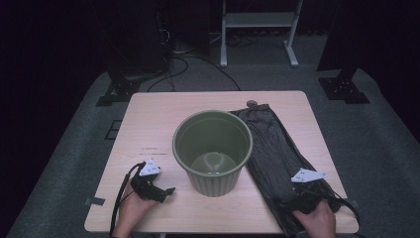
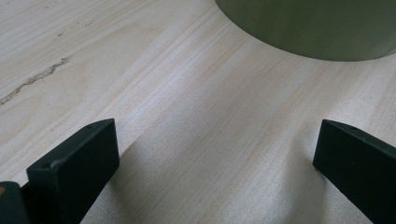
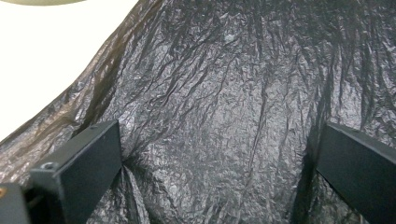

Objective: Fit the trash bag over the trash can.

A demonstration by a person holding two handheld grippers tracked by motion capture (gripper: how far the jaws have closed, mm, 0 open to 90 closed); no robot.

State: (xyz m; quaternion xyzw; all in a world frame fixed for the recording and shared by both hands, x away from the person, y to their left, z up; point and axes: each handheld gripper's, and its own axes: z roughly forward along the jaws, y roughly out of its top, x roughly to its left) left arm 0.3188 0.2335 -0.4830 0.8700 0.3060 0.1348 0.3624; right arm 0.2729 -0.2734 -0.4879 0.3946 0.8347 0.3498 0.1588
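A green ribbed bin [image 1: 213, 151] stands upright and empty in the middle of the wooden table [image 1: 148, 119]. A flat, crinkled black plastic bag [image 1: 272, 144] lies to its right, reaching from the far edge to the near edge. My left gripper [image 1: 166, 192] rests open on bare wood to the left of the bin; the left gripper view has the bin's wall [image 2: 317, 28] ahead of the jaws. My right gripper [image 1: 292, 198] sits open on the bag's near end, and the right gripper view has black plastic [image 3: 219, 116] between its jaws, which press down on it.
A small dark round object [image 1: 251, 103] lies at the table's far edge by the bag's top. Cables, dark stands and a white frame [image 1: 257, 29] stand on the grey floor beyond the table. Tape tabs mark the near table corners.
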